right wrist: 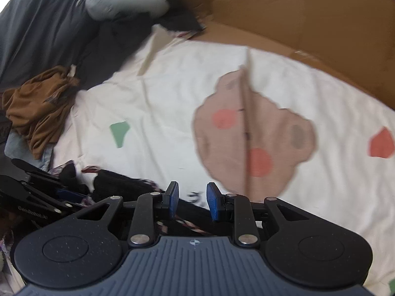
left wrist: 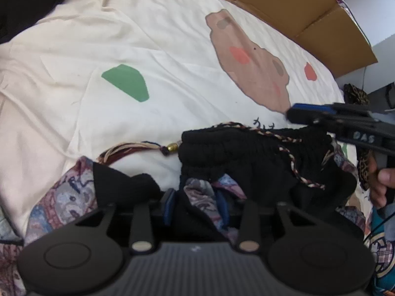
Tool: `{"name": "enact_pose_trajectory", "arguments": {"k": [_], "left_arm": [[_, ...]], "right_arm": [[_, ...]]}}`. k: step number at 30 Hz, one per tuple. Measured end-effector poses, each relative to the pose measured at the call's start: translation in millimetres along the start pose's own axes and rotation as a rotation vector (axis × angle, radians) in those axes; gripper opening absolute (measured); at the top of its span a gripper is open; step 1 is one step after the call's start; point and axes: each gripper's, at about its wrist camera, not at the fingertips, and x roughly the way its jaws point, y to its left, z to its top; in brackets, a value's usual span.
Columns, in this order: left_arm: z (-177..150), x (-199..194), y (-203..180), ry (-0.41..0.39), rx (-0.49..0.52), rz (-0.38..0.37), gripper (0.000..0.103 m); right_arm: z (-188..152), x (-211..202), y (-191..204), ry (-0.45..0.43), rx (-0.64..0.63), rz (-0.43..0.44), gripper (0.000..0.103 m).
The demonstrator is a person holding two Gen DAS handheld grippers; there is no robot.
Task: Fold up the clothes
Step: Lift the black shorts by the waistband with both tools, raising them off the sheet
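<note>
A black knit garment [left wrist: 246,153] with paisley panels [left wrist: 64,197] lies bunched on the cream bed sheet [left wrist: 148,37]. A braided cord [left wrist: 291,157] crosses its waistband and ends in a tassel [left wrist: 128,150] with a gold bead. My left gripper [left wrist: 196,204] points down into the bunch, jaws apart, with loose patterned cloth lying between the blue pads. My right gripper [right wrist: 193,199] hovers just past the garment's far edge [right wrist: 118,185], open, with nothing between its pads. From the left wrist it shows at the right [left wrist: 296,113], held by a hand [left wrist: 385,180].
The sheet bears a brown cartoon animal [right wrist: 246,135], a green patch [left wrist: 128,81] and a red patch [right wrist: 381,145]. Cardboard boxes [left wrist: 308,7] line the far edge. A brown garment [right wrist: 39,108] and dark clothes [right wrist: 37,29] are piled at the far left. Leopard-print cloth [left wrist: 355,93] lies at the right.
</note>
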Motion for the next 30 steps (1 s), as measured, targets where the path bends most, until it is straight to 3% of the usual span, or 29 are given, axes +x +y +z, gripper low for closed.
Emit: {"name": "enact_pose_trajectory", "arguments": {"k": [5,8,12,17,20,22,23,30], "left_arm": [[-2.6,6.2,1.2,-0.008,0.0,-0.022,0.05],[-4.5,7.5,1.9,-0.017,-0.006,-0.034,0.05],[-7.2,8.4,5.0,-0.022,-0.022,-0.052,0.032],[-9.8,8.4,7.0,-0.022,-0.031,-0.063,0.026],[-10.7,8.5,7.9,-0.022,-0.035,-0.066,0.024],[-10.9,8.7,7.1,-0.025,-0.032,-0.064,0.024],[-11.1,8.8,6.6,-0.026,-0.032,-0.063,0.024],[-10.2,6.8,6.9,-0.037,-0.056,-0.055,0.017]], "right_arm": [[6.0,25.0,12.1,0.034,-0.031,0.026,0.033],[6.7,41.1,16.1,0.065,-0.04,0.028,0.033],[5.8,54.2,20.8,0.091,-0.036,0.048,0.033],[6.0,64.9,25.9,0.119,-0.067,0.055,0.033],[4.5,69.1,30.5,0.133,-0.113,0.058,0.024],[4.4,67.7,32.2,0.131,-0.145,0.047,0.004],[4.8,65.4,32.4,0.124,-0.157,0.04,0.0],[9.6,19.7,14.6,0.035,-0.113,0.01,0.0]]}}
